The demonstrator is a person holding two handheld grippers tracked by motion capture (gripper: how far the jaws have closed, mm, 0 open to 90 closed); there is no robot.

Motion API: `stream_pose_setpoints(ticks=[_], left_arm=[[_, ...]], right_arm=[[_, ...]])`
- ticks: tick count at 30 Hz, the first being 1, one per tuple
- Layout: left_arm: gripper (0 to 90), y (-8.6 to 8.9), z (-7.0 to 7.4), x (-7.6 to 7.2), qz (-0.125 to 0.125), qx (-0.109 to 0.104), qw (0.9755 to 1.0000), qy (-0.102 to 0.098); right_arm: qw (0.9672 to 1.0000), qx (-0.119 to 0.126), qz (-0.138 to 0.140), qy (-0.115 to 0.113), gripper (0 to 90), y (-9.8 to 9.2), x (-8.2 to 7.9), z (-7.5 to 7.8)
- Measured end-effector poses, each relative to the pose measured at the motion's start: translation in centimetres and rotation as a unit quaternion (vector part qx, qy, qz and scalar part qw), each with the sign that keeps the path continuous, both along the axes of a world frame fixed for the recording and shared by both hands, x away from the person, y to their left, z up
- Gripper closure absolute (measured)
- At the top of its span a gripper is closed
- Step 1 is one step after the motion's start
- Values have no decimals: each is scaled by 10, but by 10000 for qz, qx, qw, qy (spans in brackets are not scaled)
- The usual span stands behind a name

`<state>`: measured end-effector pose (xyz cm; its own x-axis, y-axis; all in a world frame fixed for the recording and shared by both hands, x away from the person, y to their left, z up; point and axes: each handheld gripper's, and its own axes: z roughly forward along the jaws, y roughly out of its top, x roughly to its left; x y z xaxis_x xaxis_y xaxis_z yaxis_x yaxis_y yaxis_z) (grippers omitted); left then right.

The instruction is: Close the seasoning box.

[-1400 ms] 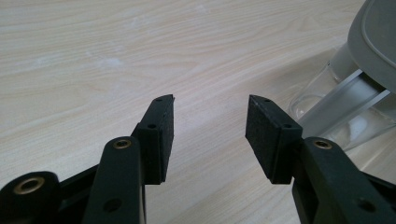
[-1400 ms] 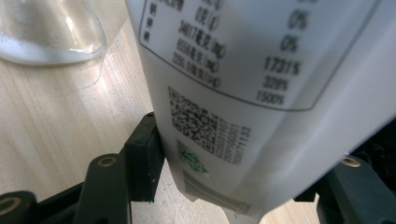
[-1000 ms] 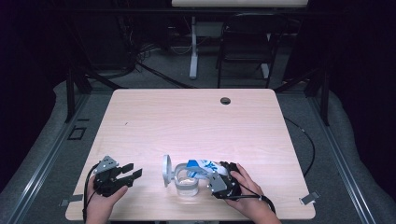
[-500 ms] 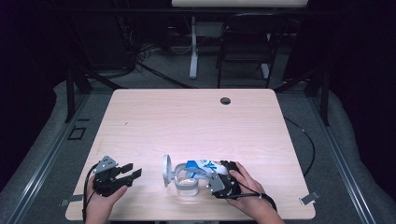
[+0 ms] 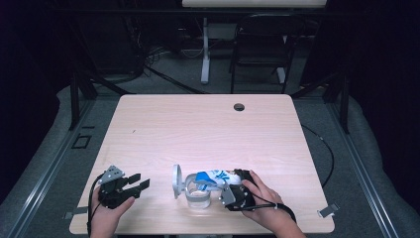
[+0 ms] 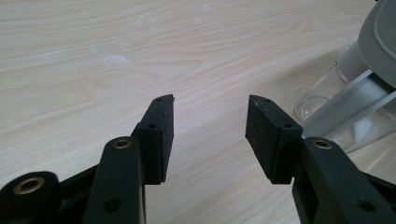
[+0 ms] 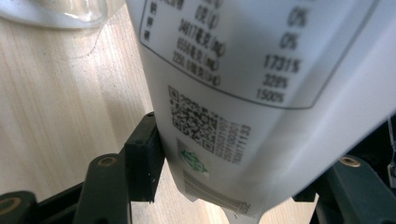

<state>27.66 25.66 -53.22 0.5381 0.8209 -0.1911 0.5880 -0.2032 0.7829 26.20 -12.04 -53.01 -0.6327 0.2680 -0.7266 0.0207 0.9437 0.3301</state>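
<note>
White pouch (image 7: 243, 93), clamped in right hand-held gripper (image 7: 224, 186)

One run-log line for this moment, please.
right gripper: shut on white-and-blue plastic pouch, tipped over clear glass jar | left gripper: open, empty | hinged grey lid: open

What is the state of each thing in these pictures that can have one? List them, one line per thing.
Left gripper: open, nothing between its jaws, resting low at the table.
Right gripper: shut on the white packet.
White packet: held, tilted toward the glass jar.
Glass jar: upright, open.
Jar lid: swung back, standing on edge beside the mouth.
Table: bare pale wood in front of the jar.
</note>
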Motion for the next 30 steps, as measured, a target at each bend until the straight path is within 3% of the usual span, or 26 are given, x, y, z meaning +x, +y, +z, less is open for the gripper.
stream_pose_setpoints(ticks=[30], left_arm=[[522, 2, 0, 0, 50, -10, 10000, -9]], right_arm=[[9979, -637, 87, -126, 402, 3, 0, 9]])
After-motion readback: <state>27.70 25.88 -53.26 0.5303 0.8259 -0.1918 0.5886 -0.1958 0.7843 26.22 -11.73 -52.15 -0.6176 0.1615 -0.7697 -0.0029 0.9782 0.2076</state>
